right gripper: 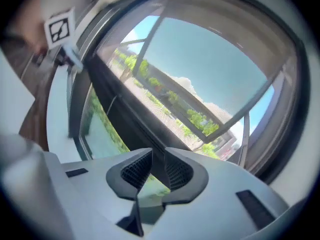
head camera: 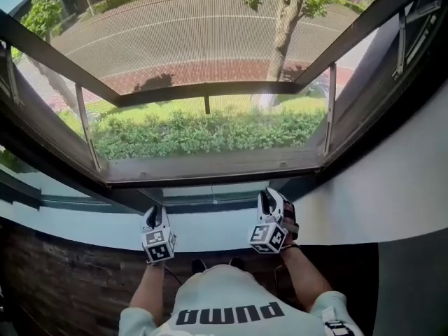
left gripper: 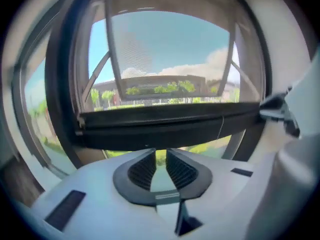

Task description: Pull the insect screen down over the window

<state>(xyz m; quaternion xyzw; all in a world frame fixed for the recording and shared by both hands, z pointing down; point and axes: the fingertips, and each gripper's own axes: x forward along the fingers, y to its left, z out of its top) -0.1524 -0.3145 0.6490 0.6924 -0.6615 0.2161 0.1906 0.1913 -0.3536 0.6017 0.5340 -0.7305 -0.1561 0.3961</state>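
The insect screen's mesh (head camera: 210, 40) covers the window opening, and its dark bottom bar (head camera: 210, 177) lies low, just above the sill. In the left gripper view the bar (left gripper: 165, 124) crosses right ahead of the jaws; in the right gripper view the bar (right gripper: 125, 114) runs slantwise. My left gripper (head camera: 155, 212) rests over the sill below the bar's left part, and my right gripper (head camera: 269, 200) is below its right part. Both the left gripper (left gripper: 160, 154) and the right gripper (right gripper: 158, 156) show a narrow gap between the pads with nothing in it.
A white sill (head camera: 105, 229) runs under the window, with dark brick wall (head camera: 63, 285) below it. The outer sash (head camera: 203, 89) is swung outward on side stays. A white wall (head camera: 392, 201) stands at the right. Hedge and road lie outside.
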